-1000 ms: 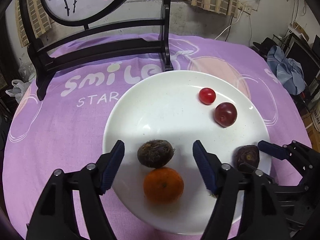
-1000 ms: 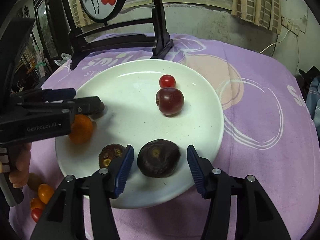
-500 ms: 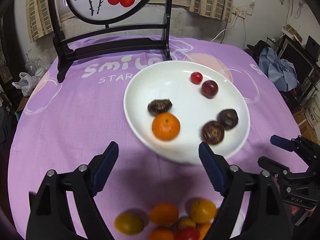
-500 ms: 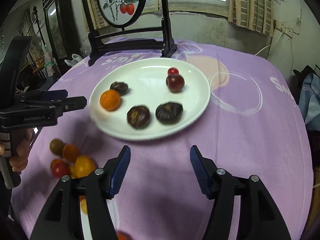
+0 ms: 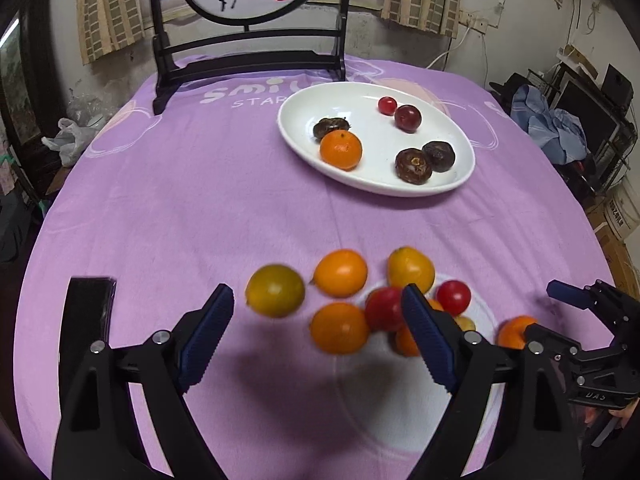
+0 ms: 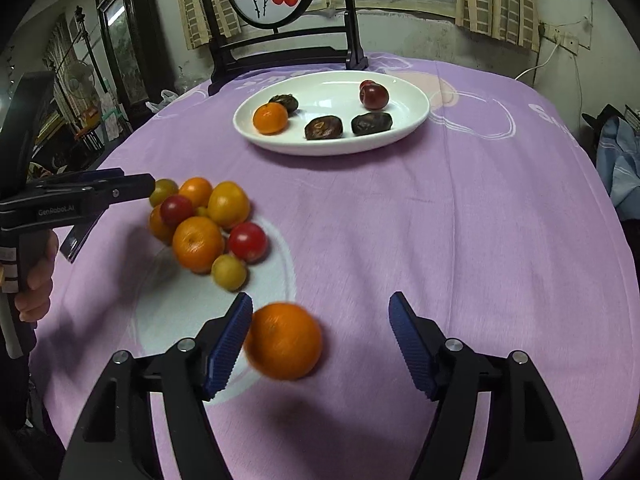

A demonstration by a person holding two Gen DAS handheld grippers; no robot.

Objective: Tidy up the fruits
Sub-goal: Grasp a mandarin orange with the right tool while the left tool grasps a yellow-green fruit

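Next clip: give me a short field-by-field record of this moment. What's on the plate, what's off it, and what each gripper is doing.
surface: purple tablecloth
plate: white; holds one orange, three dark brown fruits, a dark red plum, a small red tomato
loose pile: oranges, red tomatoes and yellowish fruits on the cloth, apart from the plate
lone orange: on the cloth between the right gripper's fingers, blurred
left gripper: empty, over the near edge of the pile
right gripper: jaws opening, not gripping the lone orange
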